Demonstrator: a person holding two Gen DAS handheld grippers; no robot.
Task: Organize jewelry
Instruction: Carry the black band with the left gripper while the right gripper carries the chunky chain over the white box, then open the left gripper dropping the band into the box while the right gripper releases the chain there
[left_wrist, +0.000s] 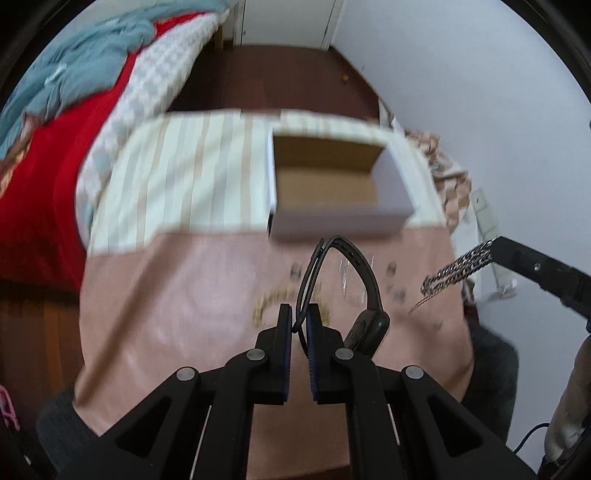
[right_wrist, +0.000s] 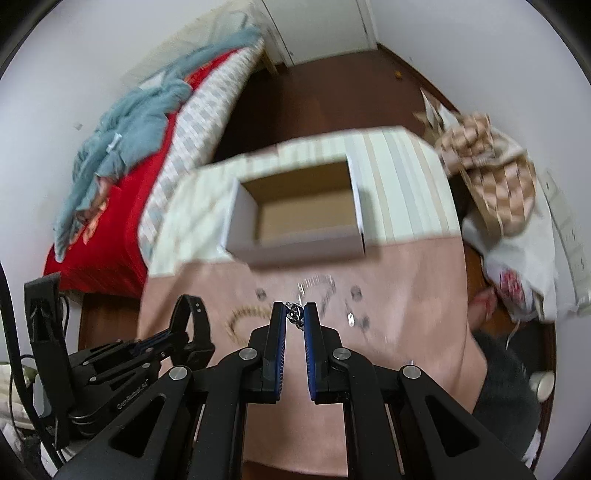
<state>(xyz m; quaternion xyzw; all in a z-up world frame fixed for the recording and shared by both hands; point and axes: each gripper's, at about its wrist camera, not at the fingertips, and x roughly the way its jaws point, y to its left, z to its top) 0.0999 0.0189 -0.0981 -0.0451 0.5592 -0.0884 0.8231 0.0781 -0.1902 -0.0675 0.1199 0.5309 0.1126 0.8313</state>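
Observation:
My left gripper (left_wrist: 298, 318) is shut on the strap of a black wristband (left_wrist: 341, 271) and holds it above the pink cloth; it shows in the right wrist view too (right_wrist: 194, 321). My right gripper (right_wrist: 294, 316) is shut on a silver chain (right_wrist: 294, 314), which hangs from it in the left wrist view (left_wrist: 456, 271). An open white cardboard box (left_wrist: 332, 184) (right_wrist: 299, 218) stands empty behind both grippers. A gold bead bracelet (right_wrist: 245, 317) (left_wrist: 271, 301) and small silver pieces (right_wrist: 354, 317) lie blurred on the cloth.
The table is covered by a pink cloth (left_wrist: 184, 314) and a striped cloth (left_wrist: 177, 177). A bed with a red cover (right_wrist: 107, 229) stands at the left. A checked bag (right_wrist: 495, 177) and a white bag (right_wrist: 524, 266) sit at the right by the wall.

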